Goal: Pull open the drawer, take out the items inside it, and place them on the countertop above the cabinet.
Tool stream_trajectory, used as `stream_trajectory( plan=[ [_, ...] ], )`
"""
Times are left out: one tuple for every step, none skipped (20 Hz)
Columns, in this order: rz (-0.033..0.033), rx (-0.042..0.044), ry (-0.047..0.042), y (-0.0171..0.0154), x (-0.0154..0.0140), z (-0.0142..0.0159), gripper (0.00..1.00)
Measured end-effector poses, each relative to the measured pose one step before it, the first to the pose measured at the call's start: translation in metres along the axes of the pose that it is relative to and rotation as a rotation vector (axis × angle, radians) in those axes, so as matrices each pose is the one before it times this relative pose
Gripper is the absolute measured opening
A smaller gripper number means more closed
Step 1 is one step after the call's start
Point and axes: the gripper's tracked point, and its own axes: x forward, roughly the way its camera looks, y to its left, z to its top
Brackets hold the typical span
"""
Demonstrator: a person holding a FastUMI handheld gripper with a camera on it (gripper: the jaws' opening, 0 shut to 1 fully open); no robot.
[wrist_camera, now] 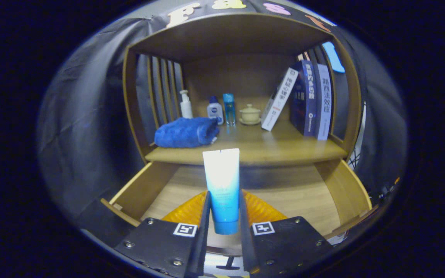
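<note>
Gripper (224,210): fingers closed narrow on the tube, one pressing each side of its lower half.
Tube (222,181): white fading to blue, upright, cap end down between the fingers, flat crimped end up; held above the open drawer, top edge level with the front lip of the worktop.
Drawer (145,189): pulled out below the worktop, wooden floor and side walls in sight; floor looks bare where visible, the near part hidden behind the fingers and tube.
Worktop (280,148): wooden surface of the cabinet, roofed by a shelf, slatted sides left and right.
Towel (185,132): blue, folded loosely, on the worktop's left front, beyond and left of the tube.
Pump bottle (185,105): white, upright at the back left, behind the towel.
Small bottle (214,110): white with blue cap, just right of the pump bottle, partly behind the towel.
Blue bottle (229,109): slim, translucent, upright, just beside the small bottle.
Lidded cup (250,114): pale, on a saucer, back centre, right of the blue bottle.
Books (309,102): three on the right; white one leaning left against a dark blue upright one, a pale-spined one nearest the right wall.
</note>
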Motion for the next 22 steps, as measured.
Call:
stream_trajectory(
  plan=[
    [0.00278,-0.01101,-0.03395,0.00027,-0.0056,0.00967,0.38],
    [-0.00014,-0.00716,-0.03301,-0.00004,-0.00548,0.01,0.38],
    [0.00089,-0.00631,-0.02637,0.0005,-0.00296,0.00942,0.37],
    [0.00057,-0.00464,-0.02889,0.00069,-0.00253,0.01032,0.38],
    [-0.00025,-0.00607,-0.02158,0.00039,-0.00066,0.01024,0.38],
    [-0.00555,-0.00561,-0.0162,-0.00139,0.00047,0.00804,0.38],
    [-0.00021,-0.00193,-0.01588,0.00001,0.00103,0.00945,0.38],
    [-0.00371,-0.00239,-0.01392,-0.00019,0.00288,0.00769,0.38],
    [-0.00451,-0.00505,-0.01015,-0.00074,0.00368,0.00846,0.38],
    [-0.00359,-0.00509,-0.011,0.00003,0.00609,0.00654,0.38],
    [-0.00509,-0.00464,-0.00826,-0.00065,0.00667,0.00629,0.37],
    [-0.00678,0.00089,-0.00665,-0.00083,0.00706,0.00395,0.37],
    [-0.00899,0.00769,-0.00524,-0.00163,0.00798,0.00355,0.37],
    [-0.01067,0.0168,-0.00279,-0.00226,0.00762,0.00254,0.38],
    [-0.00747,0.01752,-0.00132,-0.00133,0.00725,0.00091,0.38],
    [-0.01174,0.01816,-0.00467,-0.00314,0.00811,0.00087,0.38],
    [-0.01199,0.01289,-0.00327,-0.00398,0.00865,-0.00077,0.38],
    [-0.01345,0.00866,-0.00052,-0.00369,0.00926,-0.0009,0.38],
    [-0.01088,0.00603,0.00495,-0.00274,0.00853,-0.00376,0.37],
    [-0.00516,0.00598,0.00819,-0.00144,0.00904,-0.00578,0.37],
    [-0.00192,-0.00292,0.01271,-0.00008,0.00934,-0.00689,0.38],
    [-0.00504,-0.00759,0.01649,-0.00018,0.00905,-0.00805,0.38]
  ],
)
